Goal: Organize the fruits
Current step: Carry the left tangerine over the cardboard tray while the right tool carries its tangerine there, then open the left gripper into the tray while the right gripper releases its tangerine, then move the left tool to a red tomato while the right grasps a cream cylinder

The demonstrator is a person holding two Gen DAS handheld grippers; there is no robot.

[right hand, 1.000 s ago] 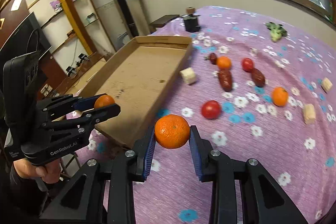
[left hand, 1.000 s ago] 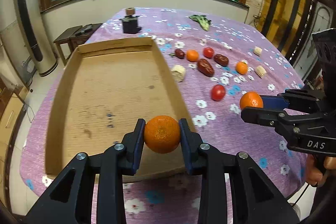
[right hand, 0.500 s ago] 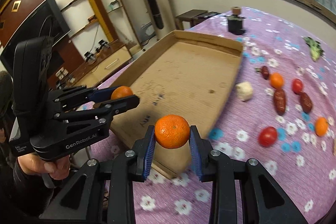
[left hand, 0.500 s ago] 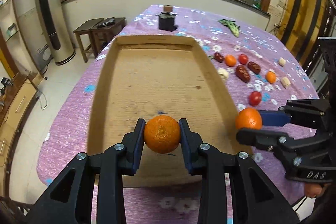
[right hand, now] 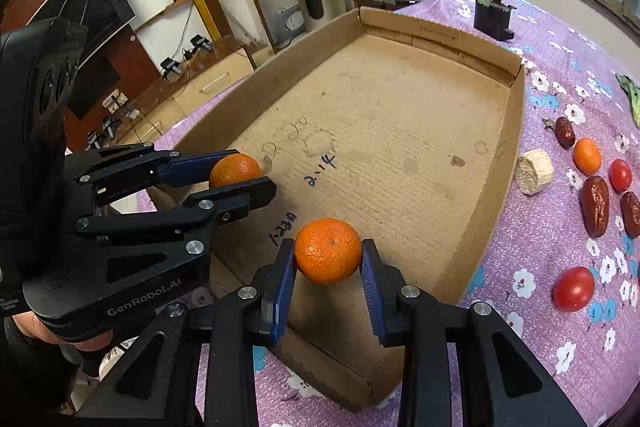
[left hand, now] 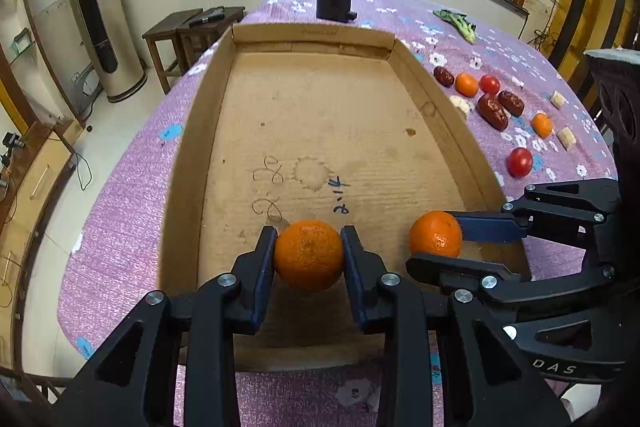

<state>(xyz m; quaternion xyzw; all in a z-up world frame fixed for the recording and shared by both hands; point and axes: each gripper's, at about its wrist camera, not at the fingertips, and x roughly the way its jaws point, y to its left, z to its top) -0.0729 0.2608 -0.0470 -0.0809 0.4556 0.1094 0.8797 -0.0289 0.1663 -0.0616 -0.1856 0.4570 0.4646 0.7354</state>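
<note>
Left wrist view shows the left claw (left hand: 309,254) closest to us, squeezed tight on an orange (left hand: 309,255), one pad on each side of it. Just to the right, the right claw (left hand: 436,247) is also clamped on a second orange (left hand: 436,233). In the right wrist view that same right claw (right hand: 327,259) has its orange (right hand: 328,251) pinched between the blue pads, and the left claw (right hand: 240,175) shows at the left with its own orange (right hand: 235,169). Both oranges hang over the near end of the cardboard tray (left hand: 188,147), which has no fruit in it yet. I cannot tell if they touch the tray floor or sit a little above it. The two claws are close together, so they could bump each other when they let go. An orange is round, so if it drops from too high it may roll off down the tray. Farther away, on the right of the tray, more fruit waits on the purple flowered desk (left hand: 120,187): two red tomatoes (right hand: 573,289), small oranges (right hand: 587,155), dark dates (right hand: 595,205) and a pale chunk (right hand: 534,171) right by the tray wall. At the far end stands a black block (left hand: 334,3).
</note>
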